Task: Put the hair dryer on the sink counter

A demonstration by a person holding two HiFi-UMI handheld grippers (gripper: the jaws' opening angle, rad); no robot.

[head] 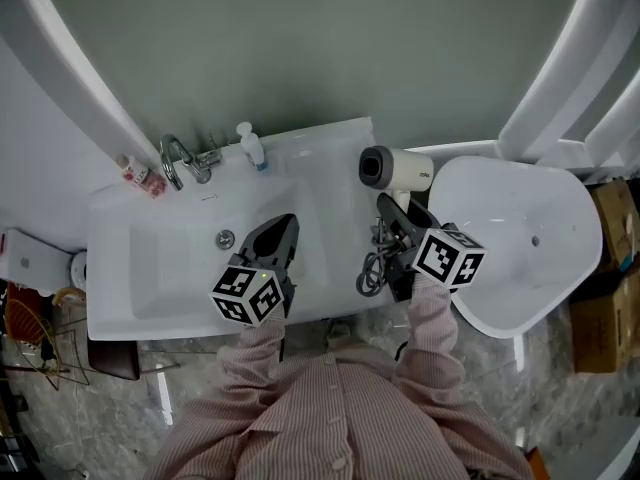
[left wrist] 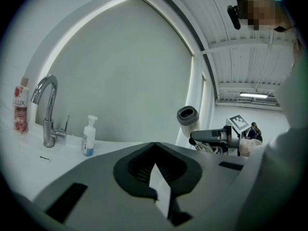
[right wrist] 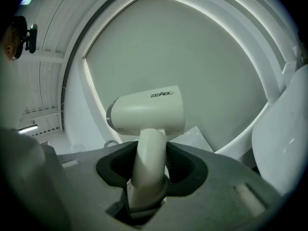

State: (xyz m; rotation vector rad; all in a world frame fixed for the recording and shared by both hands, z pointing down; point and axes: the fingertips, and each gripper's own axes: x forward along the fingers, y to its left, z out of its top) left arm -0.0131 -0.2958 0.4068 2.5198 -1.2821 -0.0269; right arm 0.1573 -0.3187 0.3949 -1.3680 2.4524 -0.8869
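The white hair dryer (head: 397,168) (right wrist: 147,112) is over the right end of the white sink counter (head: 322,173), its dark nozzle pointing left. My right gripper (head: 397,211) (right wrist: 149,154) is shut on the dryer's handle, which rises between the jaws. The dryer's dark cord (head: 374,268) lies coiled on the counter's front right part. Whether the dryer rests on the counter I cannot tell. My left gripper (head: 277,240) (left wrist: 155,145) hangs over the basin, shut and empty. In the left gripper view the hair dryer (left wrist: 187,120) shows at the right.
A chrome faucet (head: 180,160) (left wrist: 45,110), a white pump bottle (head: 252,148) (left wrist: 88,136) and a pink bottle (head: 140,176) (left wrist: 20,109) stand along the counter's back. The drain (head: 226,238) sits in the basin. A white tub (head: 520,248) adjoins the counter's right end.
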